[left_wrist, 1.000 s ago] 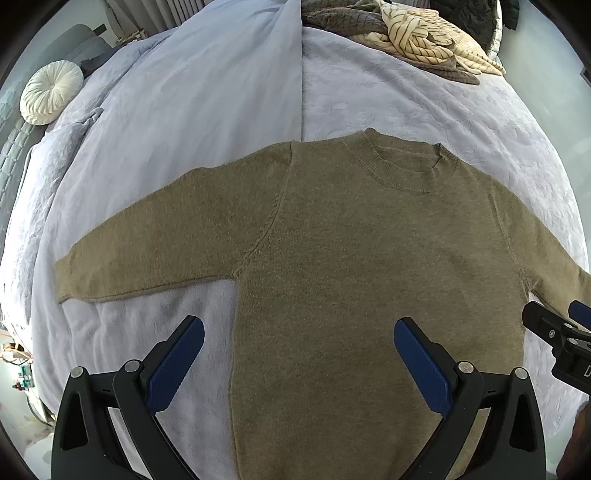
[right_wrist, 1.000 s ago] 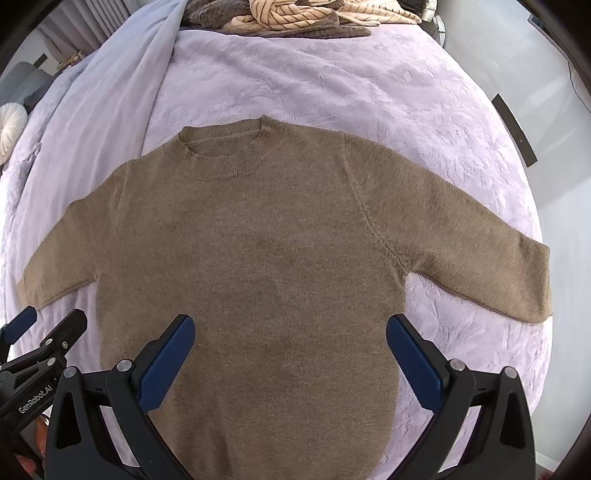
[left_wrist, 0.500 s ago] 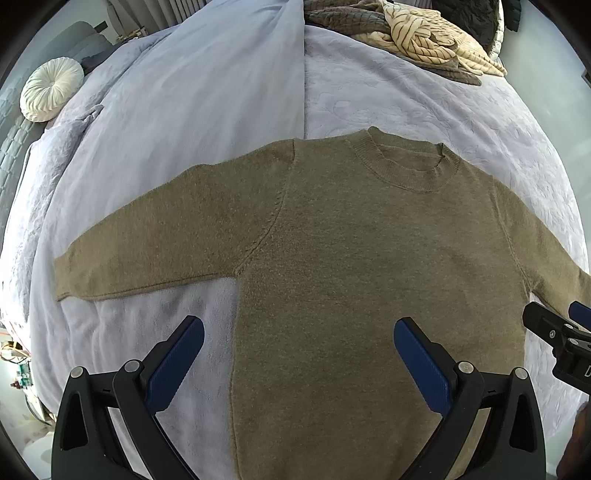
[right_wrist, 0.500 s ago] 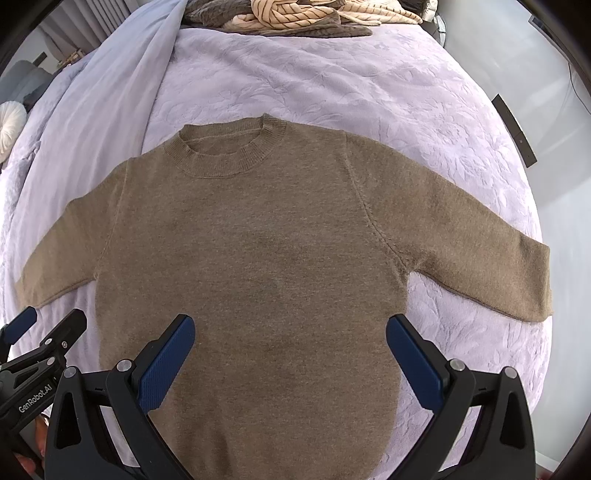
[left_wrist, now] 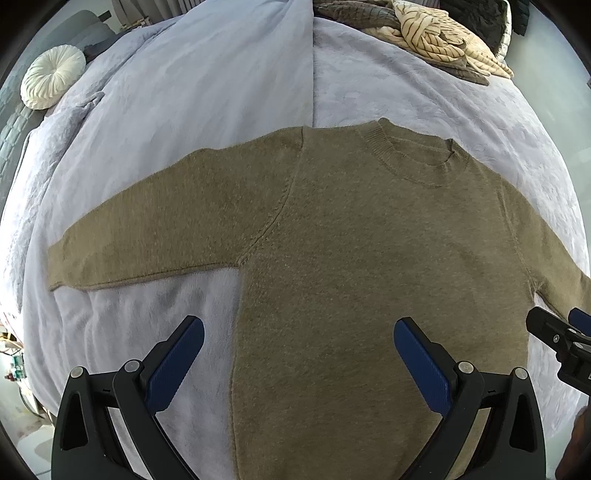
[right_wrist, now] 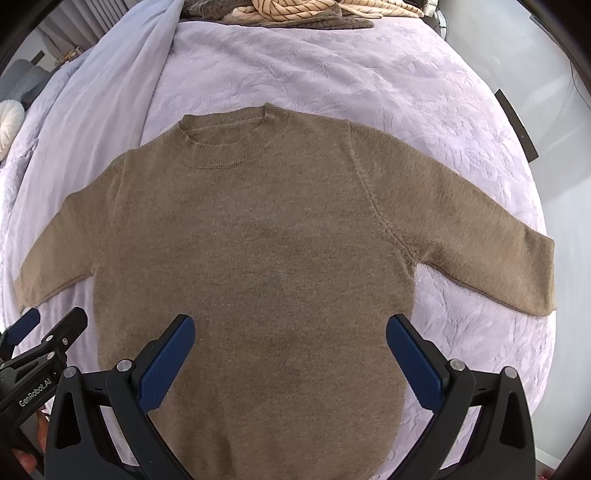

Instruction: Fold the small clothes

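Observation:
A small olive-brown knit sweater (left_wrist: 351, 251) lies flat and face up on a lavender bedspread, collar away from me, both sleeves spread out sideways. It also fills the right wrist view (right_wrist: 258, 258). My left gripper (left_wrist: 295, 354) is open and empty, above the sweater's lower left side edge. My right gripper (right_wrist: 291, 350) is open and empty, above the lower right part of the body. Each gripper shows at the edge of the other's view, the right one (left_wrist: 561, 332) and the left one (right_wrist: 40, 332).
The lavender bedspread (right_wrist: 369, 74) covers the bed. A pile of striped beige and grey clothes (left_wrist: 424, 33) lies at the far end. A round white cushion (left_wrist: 51, 81) sits far left. The bed's right edge (right_wrist: 546, 258) drops to the floor.
Both grippers have edged very slightly forward over the sweater. The sweater has not moved.

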{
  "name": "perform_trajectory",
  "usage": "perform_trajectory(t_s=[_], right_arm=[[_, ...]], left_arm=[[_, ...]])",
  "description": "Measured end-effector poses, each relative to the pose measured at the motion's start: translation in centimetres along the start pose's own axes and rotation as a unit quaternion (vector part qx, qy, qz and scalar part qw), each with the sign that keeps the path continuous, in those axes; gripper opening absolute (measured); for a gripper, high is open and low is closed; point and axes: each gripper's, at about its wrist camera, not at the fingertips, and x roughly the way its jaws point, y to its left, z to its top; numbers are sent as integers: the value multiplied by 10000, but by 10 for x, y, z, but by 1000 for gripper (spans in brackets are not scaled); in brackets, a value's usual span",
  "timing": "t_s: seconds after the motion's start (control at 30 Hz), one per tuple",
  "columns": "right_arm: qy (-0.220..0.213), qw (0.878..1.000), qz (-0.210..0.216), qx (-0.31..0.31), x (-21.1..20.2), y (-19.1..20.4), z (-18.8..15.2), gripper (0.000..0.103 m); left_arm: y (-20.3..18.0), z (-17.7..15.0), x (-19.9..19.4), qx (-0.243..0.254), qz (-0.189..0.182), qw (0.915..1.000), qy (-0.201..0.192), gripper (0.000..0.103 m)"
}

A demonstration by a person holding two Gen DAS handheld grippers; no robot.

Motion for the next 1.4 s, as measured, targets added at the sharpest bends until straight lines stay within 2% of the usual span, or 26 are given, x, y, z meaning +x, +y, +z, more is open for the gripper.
perform_trajectory(t_s=[0.6, 0.8, 0.9, 0.97, 1.03, 1.13, 1.23, 1.4], right_arm=[[-45, 10000, 60, -60, -7, 24, -4, 103], [-215, 9959, 869, 103, -9, 40, -12, 103], [-302, 9937, 1078, 25, -5, 56, -19, 103], [-96, 9939, 1095, -101, 5, 70, -23, 103], [174, 9935, 1083, -298, 17, 86, -30, 103], [363, 9908, 1195, -520, 31, 109, -43, 103], [479, 9873, 1340, -701, 43, 129, -57, 103], [671, 9831, 1456, -879, 64, 155, -68, 103]], left_arm=[[33, 0, 2, -220, -114, 9997, -83, 103], [67, -9, 8, -605, -580, 9965, -42, 103], [97, -15, 16, -884, -732, 9934, -37, 103], [119, -18, 22, -1066, -713, 9917, -73, 103], [150, -21, 31, -1321, -678, 9888, -144, 103], [194, -24, 44, -1734, -588, 9829, -204, 103], [254, -27, 57, -2358, -389, 9701, -421, 103], [326, -26, 83, -3085, -342, 9484, -655, 103]])
